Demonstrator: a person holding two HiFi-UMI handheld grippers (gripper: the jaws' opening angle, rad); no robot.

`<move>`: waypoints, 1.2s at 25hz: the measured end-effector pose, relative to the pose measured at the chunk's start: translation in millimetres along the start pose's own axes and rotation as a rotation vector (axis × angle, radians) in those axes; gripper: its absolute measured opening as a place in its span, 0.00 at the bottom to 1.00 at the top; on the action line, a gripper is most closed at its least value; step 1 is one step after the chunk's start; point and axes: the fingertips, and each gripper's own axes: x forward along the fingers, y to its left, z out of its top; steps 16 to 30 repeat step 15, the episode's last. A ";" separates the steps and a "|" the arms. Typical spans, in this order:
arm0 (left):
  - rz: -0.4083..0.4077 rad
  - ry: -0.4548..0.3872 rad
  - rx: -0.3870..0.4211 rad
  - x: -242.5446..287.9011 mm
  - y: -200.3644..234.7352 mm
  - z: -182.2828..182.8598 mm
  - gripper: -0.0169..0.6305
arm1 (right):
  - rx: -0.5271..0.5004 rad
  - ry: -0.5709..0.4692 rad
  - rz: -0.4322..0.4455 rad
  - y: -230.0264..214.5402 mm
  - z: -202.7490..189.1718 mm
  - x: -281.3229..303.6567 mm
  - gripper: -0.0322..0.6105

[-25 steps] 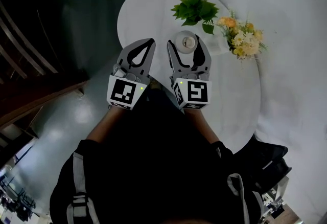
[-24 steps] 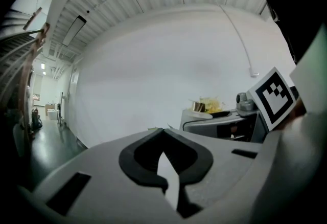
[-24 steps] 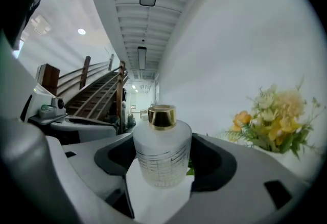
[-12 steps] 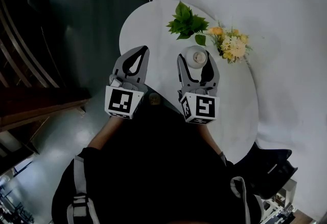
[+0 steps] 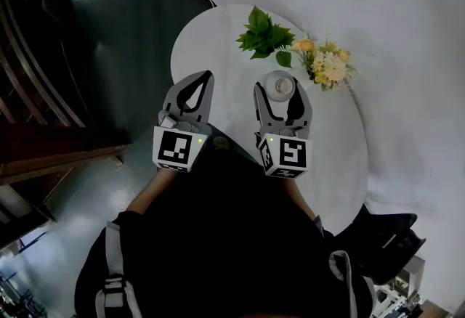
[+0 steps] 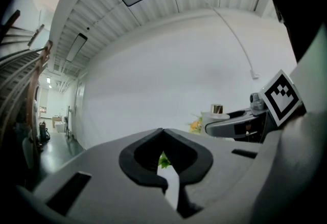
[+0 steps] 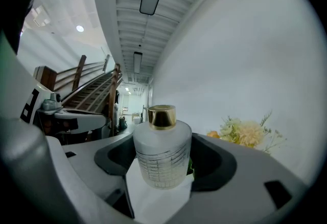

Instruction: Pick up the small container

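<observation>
Barely shifted, right gripper (image 5: 279, 87) fingers apart around frosted, gold-capped small container (image 7: 162, 152), left gripper (image 5: 208, 75) fingers together

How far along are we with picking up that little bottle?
Done: the right gripper is placed around the small frosted bottle, jaws apart on either side. In hand: the grasp, not yet closed; gaps show beside the glass. Left: grip and lift, since the bottle stands on the white table. The left gripper is shut and empty.
</observation>
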 end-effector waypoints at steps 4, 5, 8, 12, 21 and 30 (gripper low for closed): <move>0.001 0.004 -0.005 -1.1 -0.8 -2.0 0.04 | 0.001 0.005 0.007 0.4 -2.0 -0.6 0.57; 0.001 0.006 -0.003 -1.5 -0.9 -2.4 0.04 | 0.000 0.006 0.009 0.6 -2.4 -1.0 0.57; 0.002 0.012 -0.006 -2.8 -1.4 -3.7 0.04 | 0.000 0.013 0.013 1.2 -4.4 -1.8 0.57; -0.001 0.010 -0.009 -2.1 -1.8 -3.1 0.04 | 0.004 0.022 0.014 1.0 -6.7 -1.6 0.57; -0.009 0.001 0.003 -0.1 -2.5 -2.4 0.04 | 0.006 0.025 0.017 0.1 -8.4 -0.6 0.57; -0.009 0.001 0.003 -0.1 -2.5 -2.4 0.04 | 0.006 0.025 0.017 0.1 -8.4 -0.6 0.57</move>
